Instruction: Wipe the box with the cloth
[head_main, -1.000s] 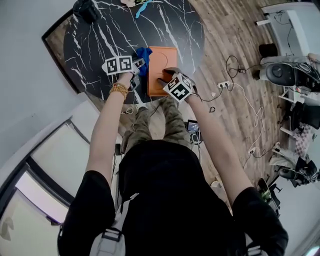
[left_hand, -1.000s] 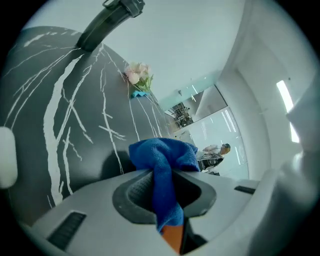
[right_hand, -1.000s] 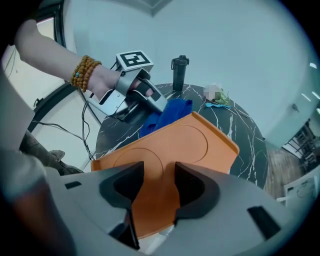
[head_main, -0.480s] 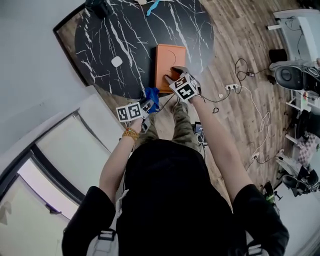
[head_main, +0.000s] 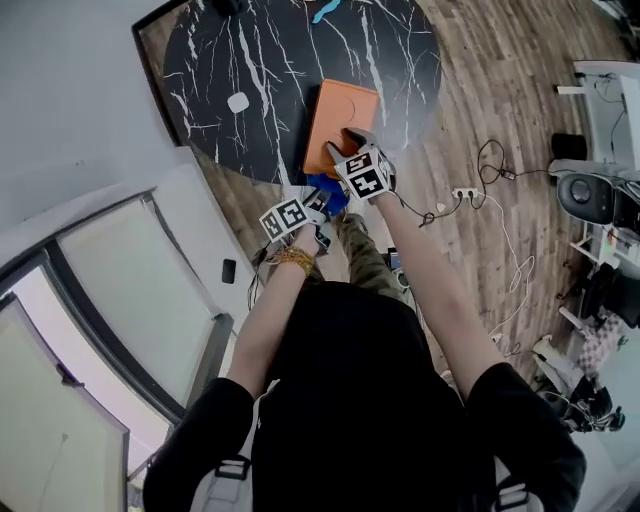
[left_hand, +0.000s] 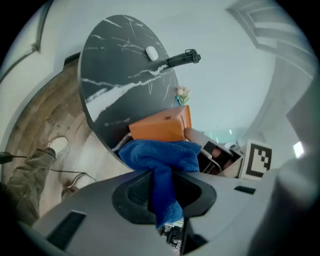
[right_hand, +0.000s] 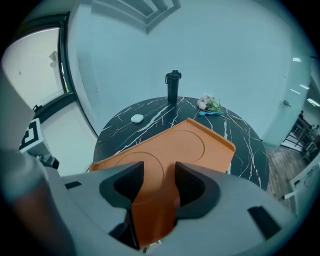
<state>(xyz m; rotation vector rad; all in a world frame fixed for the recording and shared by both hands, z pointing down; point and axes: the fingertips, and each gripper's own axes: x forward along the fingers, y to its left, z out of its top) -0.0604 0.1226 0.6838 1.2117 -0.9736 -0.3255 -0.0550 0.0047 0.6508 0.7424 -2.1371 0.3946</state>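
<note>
An orange box (head_main: 338, 120) lies on the black marble round table (head_main: 260, 60), near its front edge. My right gripper (head_main: 350, 150) is shut on the box's near edge; in the right gripper view the orange box (right_hand: 185, 145) fills the gap of that gripper (right_hand: 157, 185). My left gripper (head_main: 318, 202) is shut on a blue cloth (head_main: 328, 190), just off the table edge by the box's near end. In the left gripper view the cloth (left_hand: 160, 157) bunches out of that gripper (left_hand: 161, 189), right in front of the box (left_hand: 162, 125).
A small white oval object (head_main: 238, 102) lies on the table left of the box. A black bottle (right_hand: 172, 85) and a flower sprig (right_hand: 209, 103) stand at the far side. Cables and a power strip (head_main: 465, 192) lie on the wooden floor to the right.
My left gripper has carried the blue cloth from the box's left side, back off the table, to the box's near end, rolling as it went. The right gripper has kept its hold on the box.
</note>
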